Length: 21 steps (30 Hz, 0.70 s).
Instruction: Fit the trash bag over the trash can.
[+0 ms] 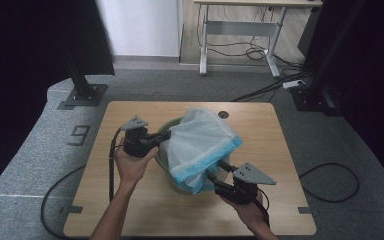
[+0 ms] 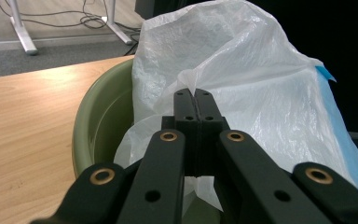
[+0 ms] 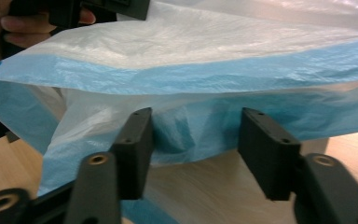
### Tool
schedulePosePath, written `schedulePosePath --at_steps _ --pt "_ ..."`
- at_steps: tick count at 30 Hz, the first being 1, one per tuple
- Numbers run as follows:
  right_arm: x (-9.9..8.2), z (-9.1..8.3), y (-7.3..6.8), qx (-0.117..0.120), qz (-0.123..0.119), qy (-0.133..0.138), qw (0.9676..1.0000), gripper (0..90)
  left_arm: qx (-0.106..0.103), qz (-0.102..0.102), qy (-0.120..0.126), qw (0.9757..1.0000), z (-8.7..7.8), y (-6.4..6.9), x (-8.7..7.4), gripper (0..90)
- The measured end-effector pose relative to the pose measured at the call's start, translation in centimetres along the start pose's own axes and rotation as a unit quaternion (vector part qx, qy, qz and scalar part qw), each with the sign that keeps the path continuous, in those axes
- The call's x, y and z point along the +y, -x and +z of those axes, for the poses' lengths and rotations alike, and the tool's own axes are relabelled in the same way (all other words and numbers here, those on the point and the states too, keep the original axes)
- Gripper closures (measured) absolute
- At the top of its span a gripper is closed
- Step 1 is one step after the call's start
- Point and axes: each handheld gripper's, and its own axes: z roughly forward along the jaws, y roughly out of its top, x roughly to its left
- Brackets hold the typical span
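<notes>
Over the green basin (image 1: 166, 159) near the middle of the table (image 1: 130, 210) hangs a thin white plastic bag (image 1: 200, 142) with a blue band along its mouth edge, draped across the basin's right side and sagging towards the person. Its blue hem lies straight ahead of the right gripper (image 3: 193, 135), whose jaws stand spread with the hem's fold between them, not yet pressed. The left gripper (image 2: 194, 100) has its jaws pressed together, pinching the bag's white film at the far-left edge.
</notes>
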Motion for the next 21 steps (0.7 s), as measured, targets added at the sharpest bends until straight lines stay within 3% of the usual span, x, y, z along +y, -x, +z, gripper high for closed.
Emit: schedulePosePath --at_steps 5,9,13,21 --pt "-0.3 0.0 0.1 -0.002 -0.002 0.002 1.0000 61.5 -0.002 -0.001 -0.003 1.0000 0.1 0.0 -0.1 90.0" --pt "-0.4 -0.1 0.2 0.001 -0.007 0.002 1.0000 76.6 -0.021 -0.013 0.001 0.9997 0.0 -0.1 -0.1 90.0" --pt "-0.5 -0.2 0.4 0.001 -0.014 0.002 0.9999 86.3 -0.019 -0.010 0.002 0.9998 0.0 -0.1 -0.1 90.0" --pt "-0.1 -1.2 1.6 0.004 -0.012 0.012 0.9998 88.9 -0.002 -0.003 0.011 0.9999 -0.8 -0.4 0.0 90.0"
